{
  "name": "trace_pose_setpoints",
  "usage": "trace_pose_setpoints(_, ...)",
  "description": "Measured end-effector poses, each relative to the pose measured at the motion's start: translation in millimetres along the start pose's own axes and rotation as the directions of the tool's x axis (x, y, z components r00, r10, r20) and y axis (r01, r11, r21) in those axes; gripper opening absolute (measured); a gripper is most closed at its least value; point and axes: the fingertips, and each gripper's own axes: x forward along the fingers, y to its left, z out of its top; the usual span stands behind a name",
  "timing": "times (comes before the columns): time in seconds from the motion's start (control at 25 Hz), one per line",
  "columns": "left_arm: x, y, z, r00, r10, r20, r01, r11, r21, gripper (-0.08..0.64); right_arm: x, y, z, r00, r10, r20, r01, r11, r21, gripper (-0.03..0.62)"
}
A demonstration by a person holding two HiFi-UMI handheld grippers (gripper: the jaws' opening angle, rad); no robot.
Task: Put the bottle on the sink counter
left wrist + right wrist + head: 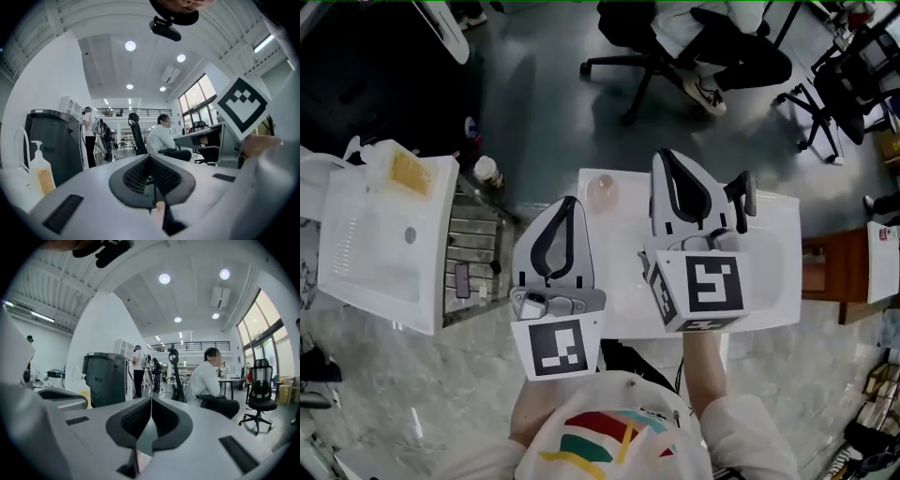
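The small clear pinkish bottle (602,192) rests on the far left corner of the white table (778,281), close to the edge. From above it shows as a round, pale shape. No hand-held gripper touches it.

The left hand-held gripper (570,202) is held over the table's left edge, nearer the person than the bottle. Its two dark-lined jaws are pressed together into one seam with nothing between them, and the left gripper view (150,158) shows the same seam. The right hand-held gripper (664,155) is held over the middle of the table, just right of the bottle and apart from it. Its jaws are also fully together and empty, as its own view (151,401) shows. Each carries its marker cube (705,291) on the side toward the person.

Left of the table stands a white sink unit (356,253) with a pump bottle with a yellow label (411,173) on its far corner. A metal rack (473,258) sits between the sink unit and the table. Both gripper views look level across the room, past a dark grey cabinet (105,378). Beyond it a seated person (206,378) in a white shirt sits near a black office chair (260,399).
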Motion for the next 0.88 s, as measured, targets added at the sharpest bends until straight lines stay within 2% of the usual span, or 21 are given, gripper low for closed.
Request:
trace_pose_setpoints(0.16, -1, 0, 28, 0.997, -0.048, 0.066, 0.046, 0.998, 0.033, 0.017, -32, -3, 34, 0.992, -0.082, 0.097, 0.085, 0.996, -0.031, 0.012)
trace_pose_setpoints(0.4, -13, -17, 47, 0.991, -0.100, 0.089, 0.095, 0.994, 0.055, 0.018, -87, -8, 49, 0.971, -0.178, 0.161, 0.188, 0.981, -0.049, 0.012)
trace_pose_setpoints(0.64, -17, -34, 49, 0.983, -0.142, 0.118, 0.132, 0.987, 0.091, 0.018, -119, -13, 36, 0.951, -0.226, 0.213, 0.243, 0.968, -0.058, 0.012)
trace_pose_setpoints(0.8, -17, -42, 48, 0.978, -0.166, 0.124, 0.154, 0.983, 0.099, 0.018, -125, -13, 17, 0.955, -0.231, 0.186, 0.250, 0.964, -0.091, 0.012)
trace_pose_setpoints(0.88, -17, -46, 50, 0.975, -0.178, 0.130, 0.165, 0.981, 0.106, 0.018, -126, -14, 8, 0.956, -0.246, 0.159, 0.259, 0.963, -0.068, 0.012)
